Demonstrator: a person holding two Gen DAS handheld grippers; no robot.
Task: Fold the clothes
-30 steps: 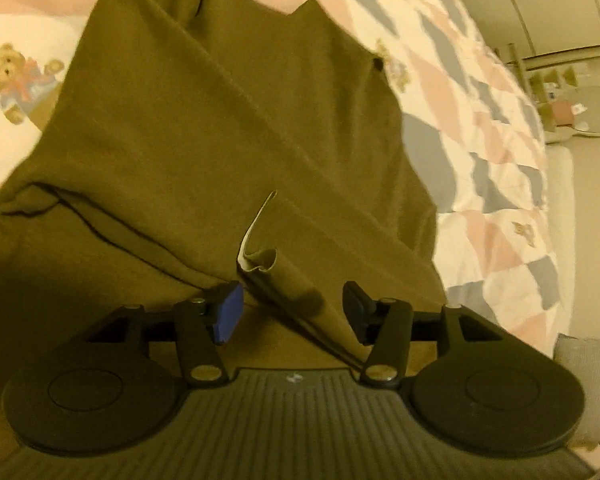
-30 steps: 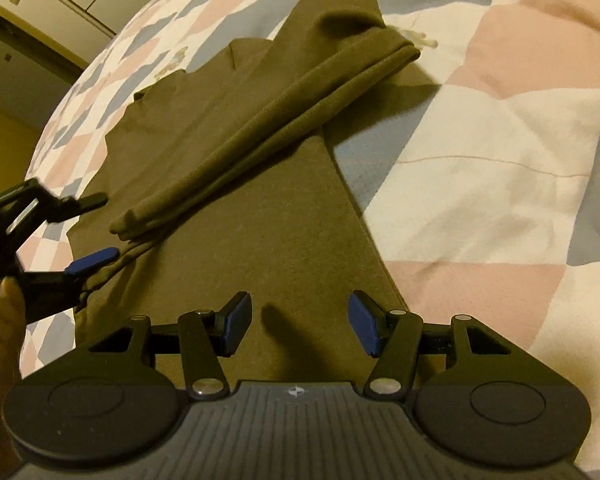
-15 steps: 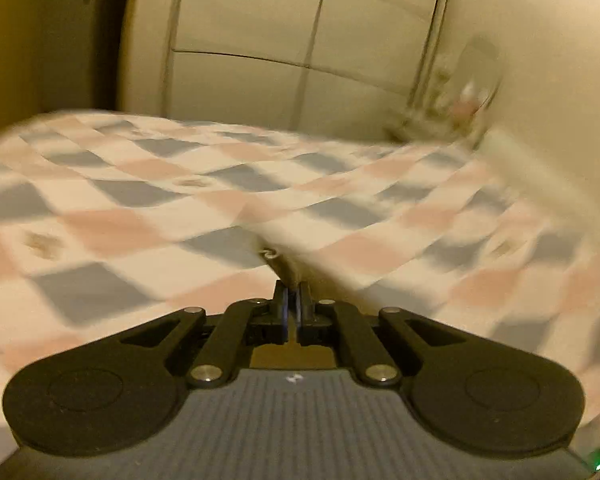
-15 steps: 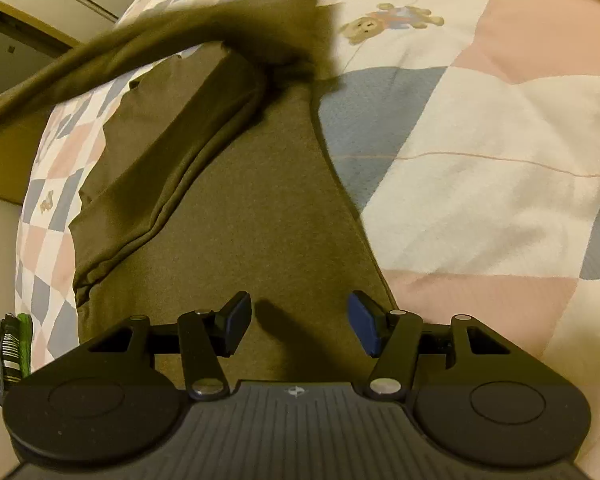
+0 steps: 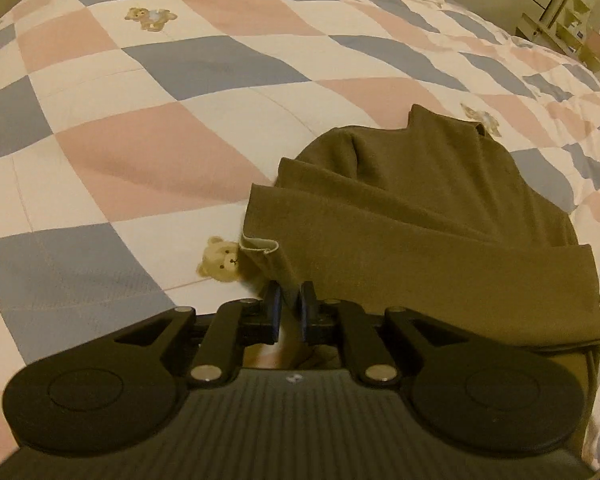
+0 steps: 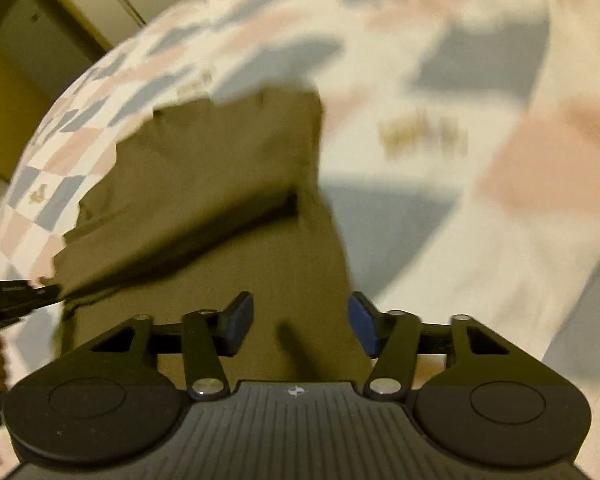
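We are finding the olive garment (image 5: 420, 216) partly folded on the bed, a doubled band lying across it ahead of both grippers; final folds look left. Our left gripper (image 5: 288, 306) is pinching its hem corner. Our right gripper (image 6: 300, 322) is closing, pads not yet pressing the cloth between them. Checked quilt (image 5: 140, 128) is spreading all round; cupboards beyond.

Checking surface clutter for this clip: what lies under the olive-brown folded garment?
The olive-brown garment rests on a pink, blue and white checked quilt. A printed teddy bear peeks out at its edge; its body is covered. Anything else beneath is hidden.
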